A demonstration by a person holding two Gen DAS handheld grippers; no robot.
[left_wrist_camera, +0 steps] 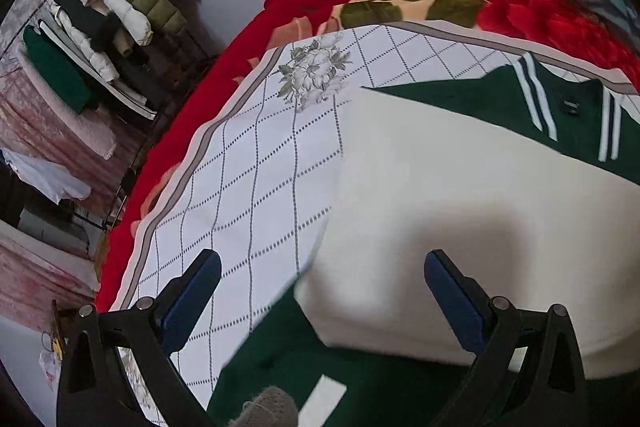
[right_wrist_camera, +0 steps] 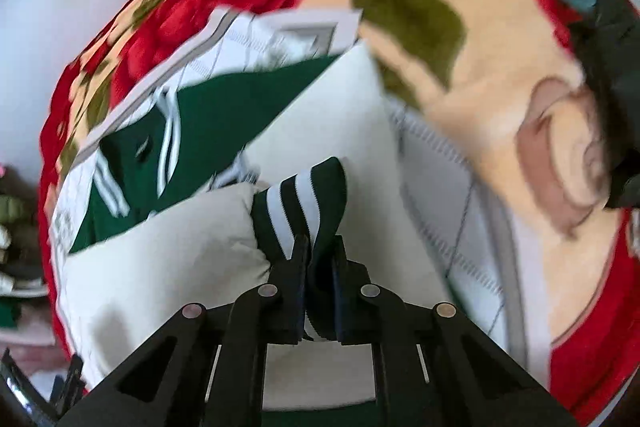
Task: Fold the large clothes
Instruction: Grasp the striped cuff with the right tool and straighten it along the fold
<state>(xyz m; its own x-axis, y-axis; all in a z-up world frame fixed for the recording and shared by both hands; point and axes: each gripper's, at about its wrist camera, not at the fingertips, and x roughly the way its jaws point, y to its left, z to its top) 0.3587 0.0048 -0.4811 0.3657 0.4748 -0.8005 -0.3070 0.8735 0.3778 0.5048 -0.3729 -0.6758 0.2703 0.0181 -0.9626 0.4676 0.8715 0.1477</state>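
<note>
The right gripper (right_wrist_camera: pixel 320 251) clamps the striped green-and-white knit cuff (right_wrist_camera: pixel 304 203) of the green-and-cream jacket (left_wrist_camera: pixel 460 187), while the left gripper (left_wrist_camera: pixel 324 283) gapes empty above it.

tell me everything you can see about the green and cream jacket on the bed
The jacket has a dark green body with broad cream sleeves, white double stripes at the collar and a dark button. It looks like thick soft fabric. It lies partly folded on the white checked sheet, one cream sleeve laid across the front. The right gripper is shut on its green and white striped cuff, lifting it. The left gripper hangs open above it.
</note>
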